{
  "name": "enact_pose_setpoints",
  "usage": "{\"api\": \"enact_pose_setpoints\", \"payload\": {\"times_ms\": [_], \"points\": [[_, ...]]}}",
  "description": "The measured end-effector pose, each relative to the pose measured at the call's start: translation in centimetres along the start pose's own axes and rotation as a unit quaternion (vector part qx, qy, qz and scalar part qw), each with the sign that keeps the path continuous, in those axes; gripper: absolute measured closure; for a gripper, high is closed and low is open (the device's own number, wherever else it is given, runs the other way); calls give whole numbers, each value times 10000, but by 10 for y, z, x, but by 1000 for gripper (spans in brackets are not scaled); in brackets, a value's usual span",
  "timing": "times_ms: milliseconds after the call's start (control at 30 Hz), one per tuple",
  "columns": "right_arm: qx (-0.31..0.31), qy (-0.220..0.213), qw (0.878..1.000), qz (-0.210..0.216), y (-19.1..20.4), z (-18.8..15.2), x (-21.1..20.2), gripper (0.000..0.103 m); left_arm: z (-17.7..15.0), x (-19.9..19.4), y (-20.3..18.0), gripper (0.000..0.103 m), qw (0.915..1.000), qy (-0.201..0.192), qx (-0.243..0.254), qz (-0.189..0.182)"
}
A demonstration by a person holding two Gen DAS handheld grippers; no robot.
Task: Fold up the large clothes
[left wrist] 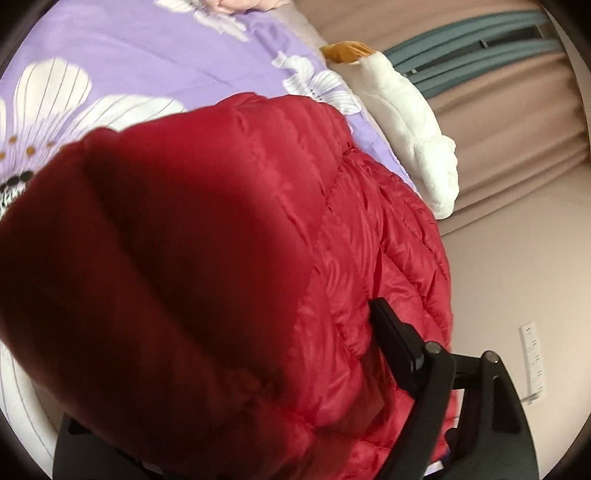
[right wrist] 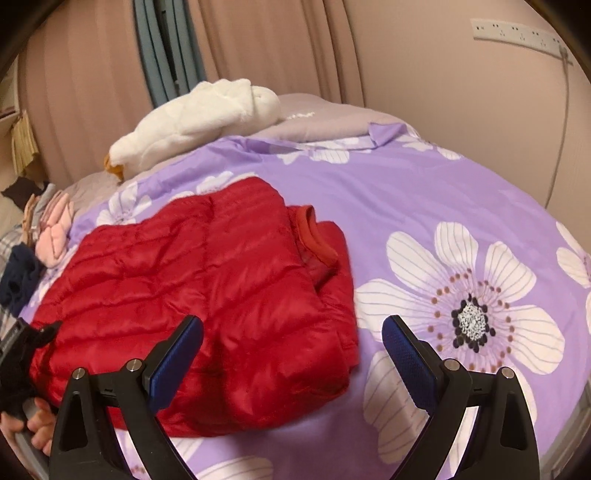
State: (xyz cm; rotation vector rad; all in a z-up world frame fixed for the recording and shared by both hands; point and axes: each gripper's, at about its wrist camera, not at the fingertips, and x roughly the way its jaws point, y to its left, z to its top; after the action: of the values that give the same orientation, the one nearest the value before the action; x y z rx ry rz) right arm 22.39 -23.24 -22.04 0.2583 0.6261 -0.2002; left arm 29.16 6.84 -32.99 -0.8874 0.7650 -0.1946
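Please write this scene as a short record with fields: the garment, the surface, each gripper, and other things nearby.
garment: red puffer jacket, partly folded, lying on the bed
surface: purple floral duvet
left gripper: shut on the jacket, cloth draped over its fingers
right gripper: open, hanging above the jacket's near edge, holding nothing
other things: white plush goose at the far side of the bed; pile of small clothes left of the jacket

— What's the room like?
— A bed under a purple flowered cover, pinkish curtains behind its far edge, with a grey-green strip between them.
— The wall?
— Plain beige, with a white power strip mounted high and a cable hanging from it.
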Motion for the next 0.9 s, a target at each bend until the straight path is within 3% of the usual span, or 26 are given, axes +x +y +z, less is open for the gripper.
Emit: {"api": "enact_pose_setpoints", "payload": {"times_ms": [167, 333, 433, 500, 600, 700, 733, 800, 900], "points": [[34, 67, 10000, -1, -2, -3, 9, 6, 4, 9, 0, 21, 9996, -144, 172, 147], [-144, 141, 9998, -90, 0, -10, 23, 6, 0, 14, -3, 31, 9969, -486, 425, 454], [432, 652, 9964, 328, -17, -19, 47, 6, -5, 17, -9, 35, 9926, -725, 649, 721], [408, 618, 9968, 317, -19, -21, 50, 7, -9, 20, -21, 39, 9853, -832, 973, 1127], [5, 660, 9978, -101, -3, -21, 52, 7, -16, 17, -44, 56, 9694, -1039, 1549, 1599], [1, 673, 9976, -135, -3, -21, 51, 9, -26, 9, -74, 66, 9432, -1340, 2355, 1922], [28, 669, 9977, -115, -5, -21, 49, 10, -28, 5, -83, 67, 9354, -1443, 2597, 1918], [51, 633, 9979, -128, -6, -21, 46, 12, -30, -5, -95, 69, 9286, -1570, 2857, 1772], [52, 603, 9981, -149, -7, -23, 46, 13, -30, -24, -110, 69, 9307, -1703, 2943, 1344]]}}
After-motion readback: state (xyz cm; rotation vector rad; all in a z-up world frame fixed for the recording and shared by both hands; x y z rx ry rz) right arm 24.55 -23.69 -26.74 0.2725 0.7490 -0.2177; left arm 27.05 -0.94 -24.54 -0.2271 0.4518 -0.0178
